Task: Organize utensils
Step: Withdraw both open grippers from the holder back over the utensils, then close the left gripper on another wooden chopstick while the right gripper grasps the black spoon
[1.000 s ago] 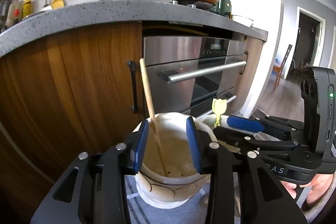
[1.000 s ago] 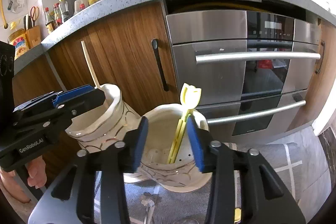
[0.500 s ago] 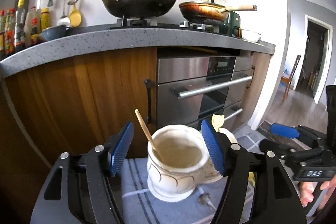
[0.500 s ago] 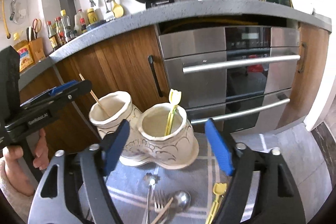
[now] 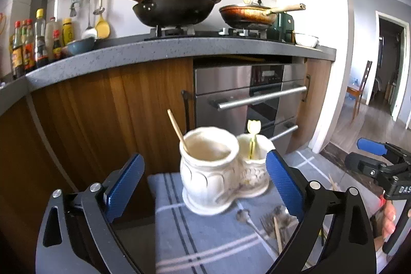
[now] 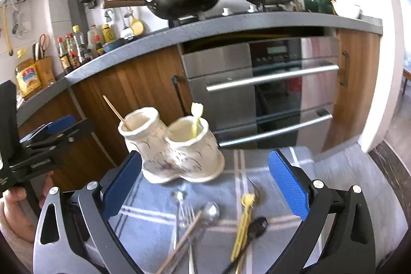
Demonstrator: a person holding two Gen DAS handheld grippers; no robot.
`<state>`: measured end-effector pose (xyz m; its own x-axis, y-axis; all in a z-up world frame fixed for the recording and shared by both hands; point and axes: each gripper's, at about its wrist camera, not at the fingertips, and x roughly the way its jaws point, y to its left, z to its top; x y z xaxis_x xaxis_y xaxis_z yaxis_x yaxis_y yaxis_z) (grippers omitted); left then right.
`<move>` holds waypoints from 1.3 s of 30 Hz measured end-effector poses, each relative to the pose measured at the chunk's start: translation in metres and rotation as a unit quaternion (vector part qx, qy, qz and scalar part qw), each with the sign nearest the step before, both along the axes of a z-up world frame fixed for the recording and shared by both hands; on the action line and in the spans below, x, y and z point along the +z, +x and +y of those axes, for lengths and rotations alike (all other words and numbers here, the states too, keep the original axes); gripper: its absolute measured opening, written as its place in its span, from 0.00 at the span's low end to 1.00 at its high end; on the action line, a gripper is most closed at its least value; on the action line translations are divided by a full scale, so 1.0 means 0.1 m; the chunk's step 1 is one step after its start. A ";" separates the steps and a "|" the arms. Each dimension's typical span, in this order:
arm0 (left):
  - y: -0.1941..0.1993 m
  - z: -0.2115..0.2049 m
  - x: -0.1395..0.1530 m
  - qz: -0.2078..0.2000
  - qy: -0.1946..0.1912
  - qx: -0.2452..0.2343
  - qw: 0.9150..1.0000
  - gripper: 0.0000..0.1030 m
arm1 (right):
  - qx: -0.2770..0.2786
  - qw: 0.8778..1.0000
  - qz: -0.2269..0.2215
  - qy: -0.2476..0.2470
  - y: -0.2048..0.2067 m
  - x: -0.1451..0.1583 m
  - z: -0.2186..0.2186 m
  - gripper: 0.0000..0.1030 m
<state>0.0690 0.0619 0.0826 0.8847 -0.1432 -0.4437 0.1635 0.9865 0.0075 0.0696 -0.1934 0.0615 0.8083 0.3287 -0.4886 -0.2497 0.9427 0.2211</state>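
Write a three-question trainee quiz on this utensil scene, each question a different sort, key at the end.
1. True or false: the thin wooden chopstick stands in the same cup of the cream double-cup ceramic holder as the yellow plastic utensil.
2. Which lies loose on the blue striped cloth? A) metal fork B) knife C) whisk
3. Fill in: both grippers hold ____.

Key: 1 false; 2 A; 3 nothing: left gripper and right gripper jaws are opening, empty.

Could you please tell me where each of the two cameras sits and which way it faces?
Left wrist: on the left hand-held gripper, facing the double ceramic holder; its fingers and the right hand show.
Right wrist: on the right hand-held gripper, over loose utensils; the left hand shows.
Shared: holder, striped cloth, oven.
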 end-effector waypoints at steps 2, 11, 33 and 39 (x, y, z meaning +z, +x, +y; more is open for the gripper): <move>-0.03 -0.01 -0.05 0.008 -0.001 -0.003 1.000 0.93 | -0.009 1.000 0.011 -0.006 -0.03 -0.06 -0.06 0.95; -0.08 -0.09 -0.44 0.056 0.008 -0.009 0.998 0.94 | -0.051 0.997 0.053 0.018 -0.05 -0.42 -0.43 0.95; 0.10 -0.33 -1.24 0.168 0.008 -0.065 0.984 0.94 | -0.048 0.986 0.160 -0.013 0.22 -1.22 -0.57 0.94; 0.10 -0.49 -1.34 0.183 0.010 -0.089 0.979 0.94 | -0.026 0.983 0.178 -0.034 0.22 -1.31 -0.40 0.83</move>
<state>0.0791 0.0131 -0.0513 0.6276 -0.2684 -0.7308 0.3284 0.9424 -0.0641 0.0914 -0.2333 -0.0693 0.5962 0.2490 -0.7632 -0.1195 0.9676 0.2223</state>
